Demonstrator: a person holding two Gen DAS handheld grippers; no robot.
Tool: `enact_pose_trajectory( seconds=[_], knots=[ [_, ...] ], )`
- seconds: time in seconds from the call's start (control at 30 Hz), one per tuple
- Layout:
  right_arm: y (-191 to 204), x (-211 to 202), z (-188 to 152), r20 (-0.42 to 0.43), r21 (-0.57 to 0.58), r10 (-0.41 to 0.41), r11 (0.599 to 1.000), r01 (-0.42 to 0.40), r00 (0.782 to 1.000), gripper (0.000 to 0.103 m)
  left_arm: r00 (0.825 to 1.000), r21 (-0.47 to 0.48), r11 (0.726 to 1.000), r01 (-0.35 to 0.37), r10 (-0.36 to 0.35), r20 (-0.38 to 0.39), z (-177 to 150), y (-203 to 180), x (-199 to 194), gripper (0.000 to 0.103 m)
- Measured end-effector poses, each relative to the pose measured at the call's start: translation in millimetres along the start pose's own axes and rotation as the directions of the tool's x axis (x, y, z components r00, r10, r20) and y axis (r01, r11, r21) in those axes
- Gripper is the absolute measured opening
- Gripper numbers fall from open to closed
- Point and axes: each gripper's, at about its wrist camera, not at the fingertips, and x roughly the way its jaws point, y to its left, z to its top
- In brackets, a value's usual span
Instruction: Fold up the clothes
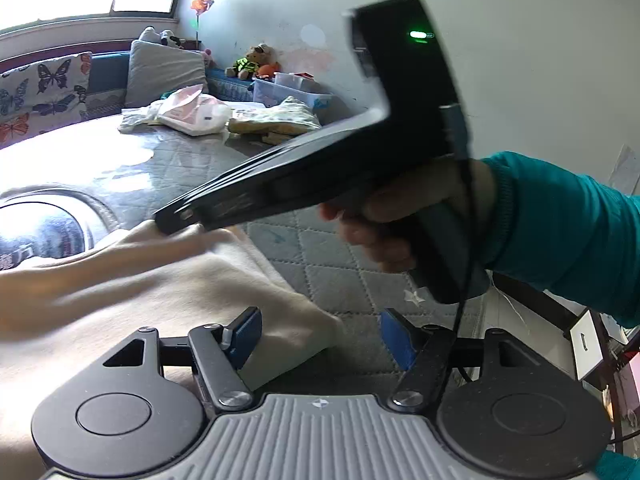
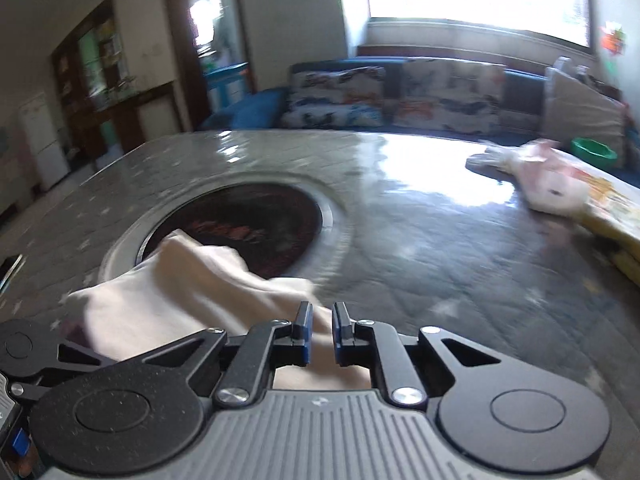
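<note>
We see a grey quilted table with a cream garment spread at its near side, partly over a round inset. Our right gripper pinches the garment's raised fold; our left gripper hangs released over its corner.

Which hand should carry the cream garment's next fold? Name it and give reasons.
Right. The right gripper has its fingers closed at the raised edge of the cream garment, seemingly pinching it, so it can carry the fold. The left gripper stands open, holding nothing.
</note>
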Motion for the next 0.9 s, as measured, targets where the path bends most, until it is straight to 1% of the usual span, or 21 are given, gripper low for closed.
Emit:
enact_pose_trajectory(
  seconds=[0.03, 0.2, 0.3, 0.33, 0.37, 0.4, 0.5, 0.63, 0.73, 0.83, 0.9],
  knots=[
    [5, 7, 2, -0.012, -0.014, 0.010, 1.000, -0.011, 1.000, 0.010, 1.000, -0.003, 1.000, -0.004, 0.004, 0.002, -1, 1, -1, 0.069],
    [14, 38, 8, -0.056, -0.047, 0.007, 0.999, -0.010, 0.998, 0.010, 1.000, -0.020, 1.000, 0.004, -0.004, 0.010, -2, 5, -3, 0.071],
    [14, 36, 12, -0.055, -0.039, 0.010, 0.999, -0.012, 0.998, 0.011, 1.000, -0.027, 1.000, 0.013, -0.013, 0.014, -3, 7, -3, 0.071],
    [17, 33, 15, -0.047, -0.049, 0.017, 0.999, -0.019, 0.999, 0.013, 1.000, -0.029, 0.999, 0.015, -0.015, 0.015, -3, 8, -3, 0.072],
    [20, 30, 18, -0.037, -0.061, 0.023, 0.998, -0.026, 0.999, 0.017, 1.000, -0.030, 0.999, 0.018, -0.017, 0.016, -4, 8, -3, 0.072],
    [22, 28, 20, -0.035, -0.063, 0.036, 0.997, -0.038, 0.999, 0.018, 1.000, -0.031, 0.999, 0.020, -0.019, 0.017, -4, 8, -3, 0.073],
    [32, 38, 26, -0.056, -0.094, 0.069, 0.993, -0.074, 0.996, 0.018, 0.999, -0.038, 0.999, 0.024, -0.023, 0.023, -6, 8, -4, 0.073],
    [41, 63, 27, -0.112, -0.130, 0.068, 0.988, -0.082, 0.991, 0.018, 0.999, -0.054, 0.998, 0.022, -0.020, 0.030, -9, 9, -5, 0.073],
    [40, 72, 27, -0.135, -0.141, 0.057, 0.987, -0.076, 0.989, 0.018, 0.999, -0.061, 0.998, 0.028, -0.026, 0.037, -11, 11, -6, 0.073],
    [40, 68, 34, -0.126, -0.129, 0.064, 0.988, -0.080, 0.990, 0.018, 0.998, -0.068, 0.997, 0.037, -0.034, 0.045, -12, 13, -7, 0.074],
    [42, 68, 40, -0.120, -0.132, 0.096, 0.985, -0.112, 0.988, 0.018, 0.998, -0.073, 0.997, 0.040, -0.036, 0.048, -12, 15, -8, 0.074]
  ],
)
